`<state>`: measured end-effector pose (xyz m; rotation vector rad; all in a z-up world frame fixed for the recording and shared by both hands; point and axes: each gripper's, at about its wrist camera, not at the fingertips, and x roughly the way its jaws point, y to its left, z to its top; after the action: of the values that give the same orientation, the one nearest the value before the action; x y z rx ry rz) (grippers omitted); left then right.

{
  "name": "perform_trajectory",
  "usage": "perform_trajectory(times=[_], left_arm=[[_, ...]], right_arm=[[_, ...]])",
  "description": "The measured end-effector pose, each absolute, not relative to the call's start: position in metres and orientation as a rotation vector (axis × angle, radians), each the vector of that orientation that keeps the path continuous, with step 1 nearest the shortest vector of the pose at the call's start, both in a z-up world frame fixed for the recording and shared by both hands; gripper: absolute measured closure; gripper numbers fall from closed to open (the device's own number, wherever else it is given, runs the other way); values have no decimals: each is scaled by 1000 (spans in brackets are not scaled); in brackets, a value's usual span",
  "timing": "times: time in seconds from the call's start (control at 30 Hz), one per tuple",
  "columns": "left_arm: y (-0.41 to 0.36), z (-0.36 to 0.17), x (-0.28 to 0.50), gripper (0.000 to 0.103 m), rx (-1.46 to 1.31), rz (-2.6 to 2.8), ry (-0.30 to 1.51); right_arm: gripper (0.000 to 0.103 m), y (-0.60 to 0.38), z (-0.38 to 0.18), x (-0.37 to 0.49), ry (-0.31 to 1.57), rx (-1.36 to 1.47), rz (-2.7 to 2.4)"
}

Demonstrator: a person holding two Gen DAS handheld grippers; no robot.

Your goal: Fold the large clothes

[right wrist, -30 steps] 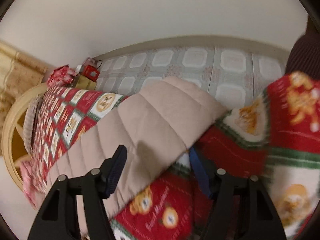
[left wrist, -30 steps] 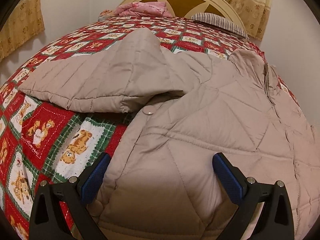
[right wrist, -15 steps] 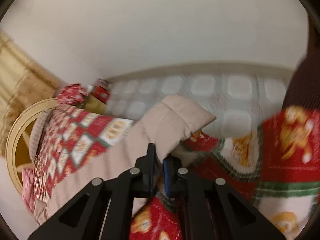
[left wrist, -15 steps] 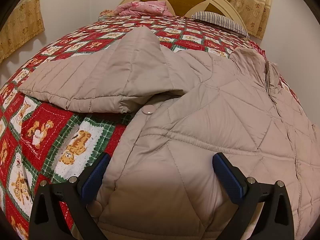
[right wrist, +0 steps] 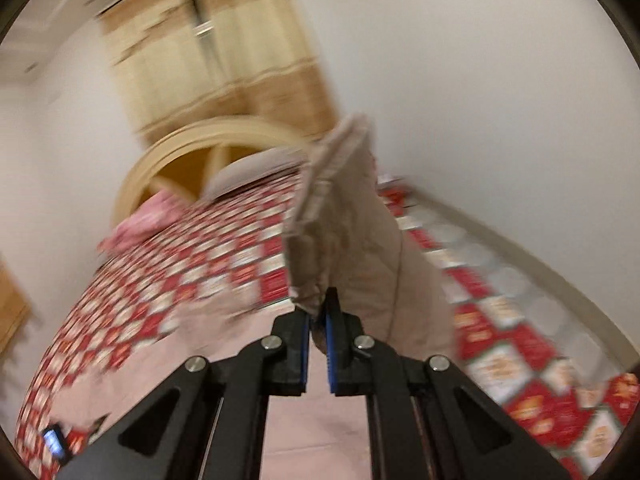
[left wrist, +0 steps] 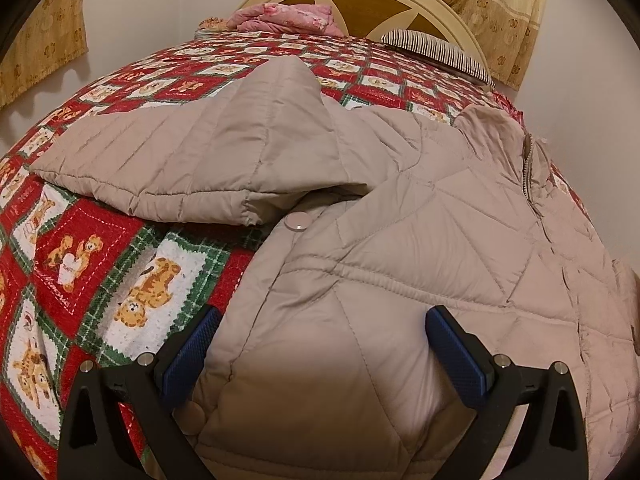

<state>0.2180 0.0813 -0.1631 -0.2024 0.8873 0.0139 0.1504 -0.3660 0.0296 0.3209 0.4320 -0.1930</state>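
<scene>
Motion blur is smearing nearly the whole right wrist view, so the checked bedspread (right wrist: pixel 208 264), the headboard (right wrist: pixel 200 148) at eleven o'clock and the curtains (right wrist: pixel 224 60) at twelve are showing no pattern detail, and a small dark object with a blue glow (right wrist: pixel 54 442) at eight o'clock is staying too small and blurred to name. The sleeve (right wrist: pixel 352 240) is hiding its own cuff end between the closed pads of the right gripper (right wrist: pixel 318 326). In the left wrist view the jacket (left wrist: pixel 420 248) is running off the frame at four and six o'clock, and its lower edge is lying in shadow between the spread fingers of the left gripper (left wrist: pixel 320 344), so contact there is not telling.
</scene>
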Motion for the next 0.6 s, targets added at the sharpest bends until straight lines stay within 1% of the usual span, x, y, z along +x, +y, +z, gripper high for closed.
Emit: perform_trajectory(times=[0.17,0.3,0.47,0.53,0.6], left_arm=[[83,-162,217,1,-223,3,879],[85,-162,216,1,-232,-3,876],[87,-162,216,1,-241,-9,873],[87,-162,216,1,-243,-11,872],[88,-162,216,1,-245,-12,872]], right_arm=[[93,-267,-9,212,530,279,24],[94,-206,-67,256,666,269,144],[93,-171,-120,270,763,277,241],[90,-161,-130,270,783,274,266],[89,-151,-137,275,803,281,308]])
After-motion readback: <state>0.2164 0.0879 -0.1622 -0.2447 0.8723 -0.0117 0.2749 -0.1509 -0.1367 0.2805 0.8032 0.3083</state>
